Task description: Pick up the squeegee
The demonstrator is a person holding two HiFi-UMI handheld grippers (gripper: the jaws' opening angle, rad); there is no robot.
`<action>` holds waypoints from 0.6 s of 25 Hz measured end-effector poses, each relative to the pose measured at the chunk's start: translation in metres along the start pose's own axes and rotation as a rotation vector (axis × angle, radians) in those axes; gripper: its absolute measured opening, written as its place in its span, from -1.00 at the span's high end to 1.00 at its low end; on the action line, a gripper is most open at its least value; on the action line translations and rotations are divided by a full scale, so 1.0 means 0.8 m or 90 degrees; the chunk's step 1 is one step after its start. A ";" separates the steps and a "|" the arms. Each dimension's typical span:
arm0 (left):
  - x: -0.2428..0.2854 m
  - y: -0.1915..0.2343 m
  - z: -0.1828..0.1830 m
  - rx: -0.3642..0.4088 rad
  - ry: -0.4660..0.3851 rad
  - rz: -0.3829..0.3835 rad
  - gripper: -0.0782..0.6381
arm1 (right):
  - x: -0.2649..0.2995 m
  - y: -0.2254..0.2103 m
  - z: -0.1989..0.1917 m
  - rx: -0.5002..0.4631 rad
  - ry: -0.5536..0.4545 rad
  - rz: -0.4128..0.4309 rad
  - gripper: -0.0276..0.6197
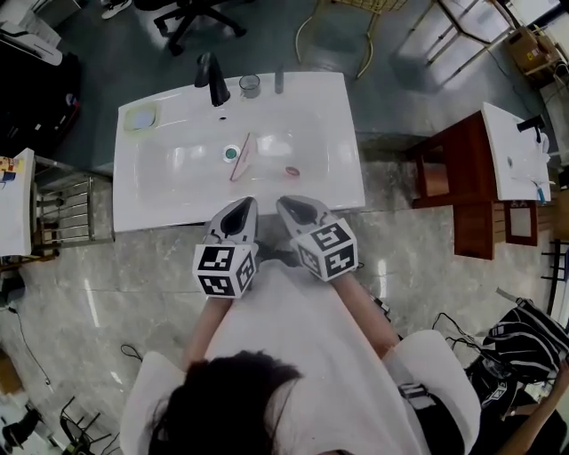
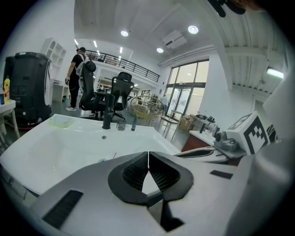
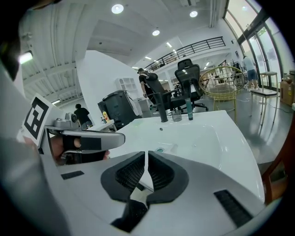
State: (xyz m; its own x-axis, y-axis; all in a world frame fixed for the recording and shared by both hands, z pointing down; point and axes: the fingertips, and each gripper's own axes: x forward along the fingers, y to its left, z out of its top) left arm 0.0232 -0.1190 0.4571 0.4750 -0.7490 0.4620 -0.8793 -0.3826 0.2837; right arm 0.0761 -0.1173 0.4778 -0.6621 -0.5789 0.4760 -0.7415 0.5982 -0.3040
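We hold both grippers side by side over the front rim of a white sink [image 1: 347,133]. The left gripper [image 1: 240,206] has its jaws pressed together with nothing between them. The right gripper [image 1: 292,204] is the same, pads meeting and empty.

Along the sink's back edge, at 12 o'clock from us, a black faucet [image 1: 212,80] stands with a clear glass [image 1: 250,85] just to its right. A slim upright bottle [image 1: 279,80] comes next in the row. A pale green pad [image 1: 140,117] lies in the back corner at 10 o'clock. A small red thing [image 1: 292,171] rests on the basin floor at 12 o'clock from the right gripper; we cannot tell what it is. Beyond the sink there is an office chair [image 1: 191,18]. At 3 o'clock a wooden stand [image 1: 462,178] carries a second sink.

The squeegee [image 1: 240,157] lies flat in the basin, just right of the drain [image 1: 231,153], at 12 o'clock from the left gripper. Between it and our jaws there is only the sink's front rim and bare basin. Its long axis runs from about 1 o'clock, the far end, to 7 o'clock, the near end. We cannot tell which end is the handle.
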 end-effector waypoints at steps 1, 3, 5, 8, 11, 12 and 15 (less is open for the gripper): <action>-0.001 0.001 0.000 -0.001 -0.002 0.004 0.70 | 0.000 0.000 0.000 0.000 0.001 0.002 0.82; -0.004 0.002 -0.001 -0.003 -0.005 0.013 0.70 | 0.000 0.001 -0.003 0.001 0.003 0.006 0.82; -0.008 0.004 -0.002 -0.006 -0.007 0.020 0.70 | -0.001 0.002 -0.006 0.004 0.006 0.010 0.82; -0.011 0.007 -0.007 -0.016 -0.006 0.029 0.70 | 0.000 0.002 -0.010 0.007 0.013 0.011 0.82; -0.010 0.013 -0.008 -0.020 -0.007 0.035 0.70 | 0.004 -0.001 -0.011 0.007 0.016 0.010 0.82; -0.009 0.015 -0.008 -0.019 -0.007 0.036 0.70 | 0.006 -0.002 -0.012 0.006 0.018 0.010 0.82; -0.003 0.022 -0.006 -0.015 -0.008 0.034 0.70 | 0.013 -0.002 -0.011 0.005 0.021 0.013 0.82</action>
State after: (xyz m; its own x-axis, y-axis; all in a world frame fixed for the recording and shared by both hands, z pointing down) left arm 0.0068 -0.1212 0.4646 0.4265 -0.7747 0.4669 -0.9023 -0.3285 0.2791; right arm 0.0713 -0.1193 0.4903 -0.6735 -0.5472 0.4970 -0.7285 0.6053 -0.3208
